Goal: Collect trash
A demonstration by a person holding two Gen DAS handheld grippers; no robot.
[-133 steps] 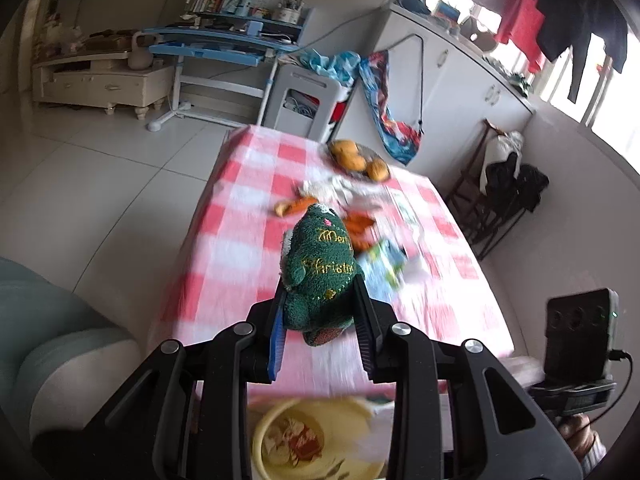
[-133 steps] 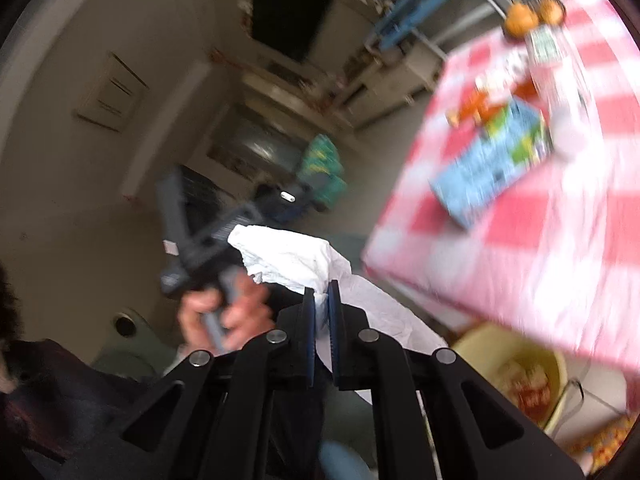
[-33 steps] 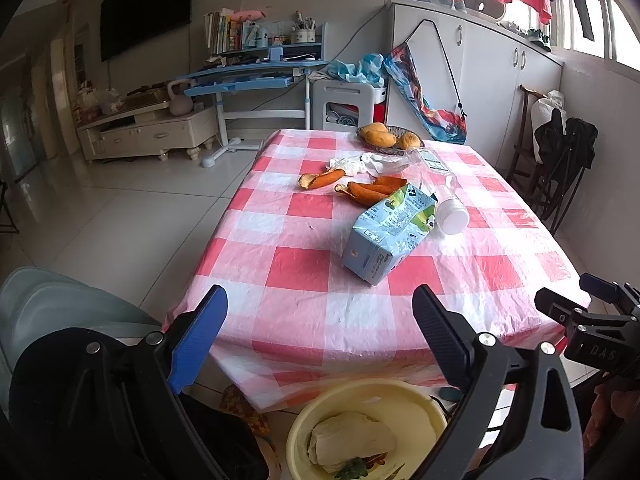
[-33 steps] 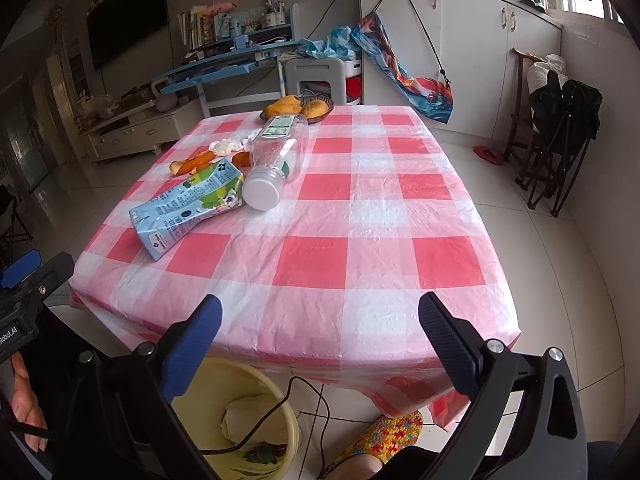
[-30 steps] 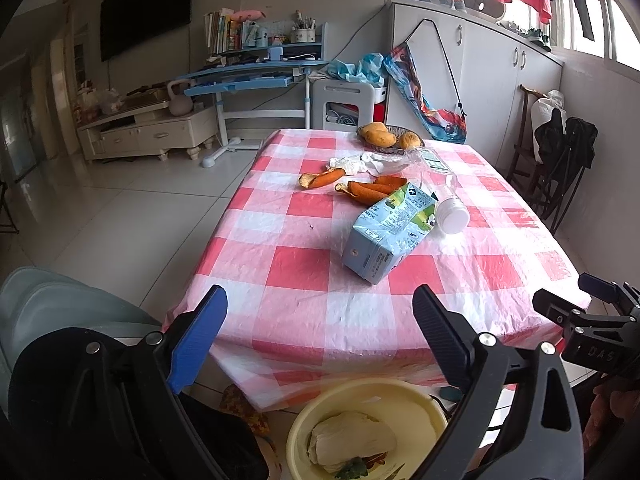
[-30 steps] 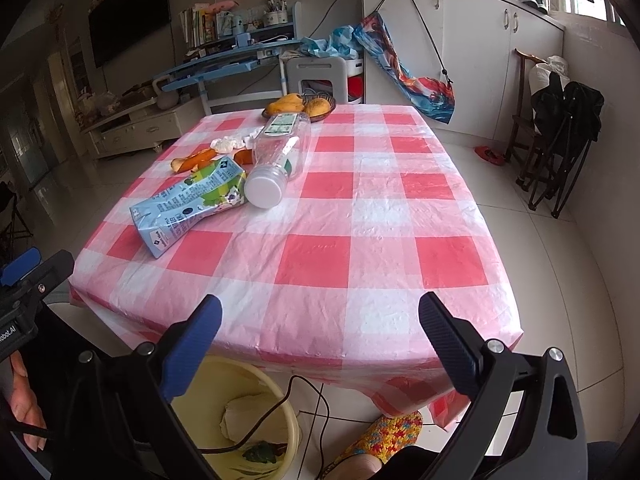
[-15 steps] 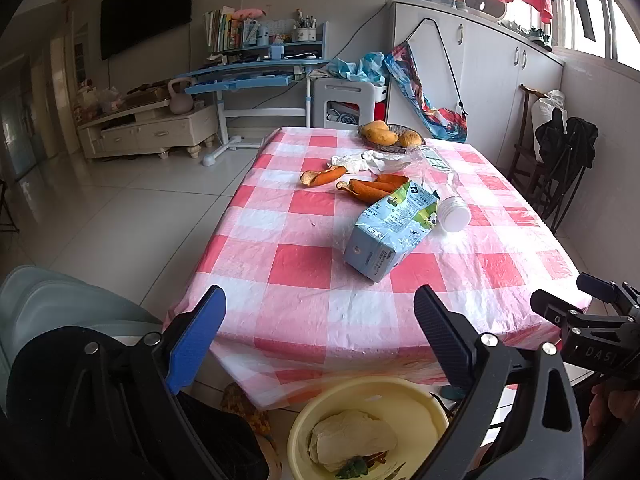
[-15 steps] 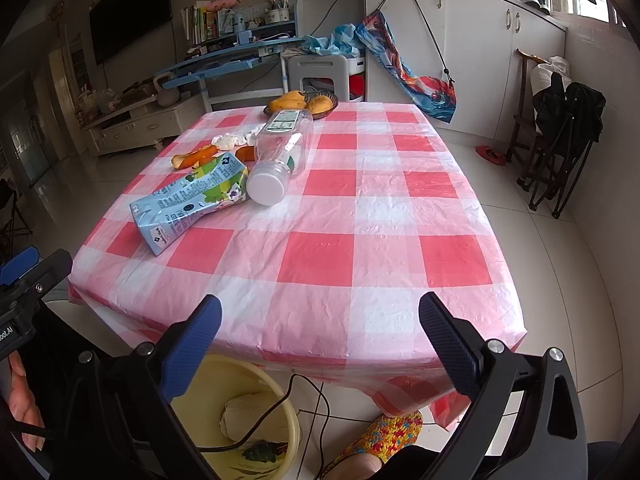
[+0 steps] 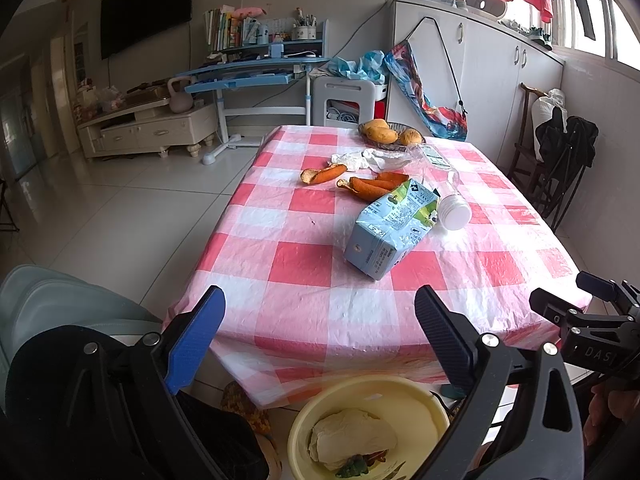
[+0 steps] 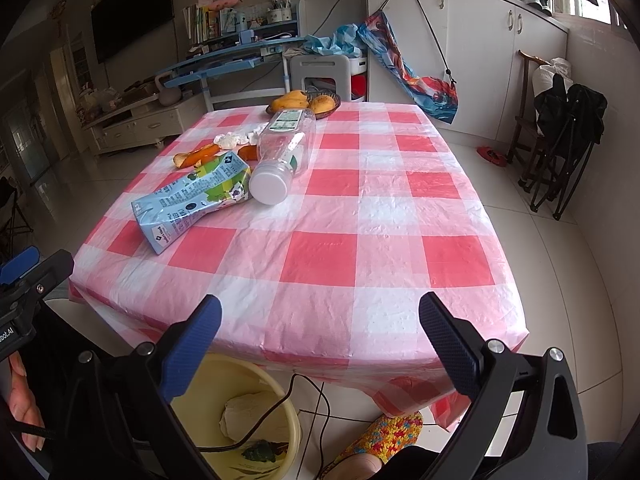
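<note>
Both grippers, left (image 9: 320,344) and right (image 10: 320,344), having released earlier loads, are hanging wide open above the yellow plastic bin (image 9: 416,400). Only the right view is showing the clear plastic bottle (image 10: 286,148) fully, lying ahead, cap toward the gripper.

my left gripper (image 9: 320,336) hangs with its jaws spread wide, nothing between them. my right gripper (image 10: 320,336) is level beside it, just as wide and empty.
</note>
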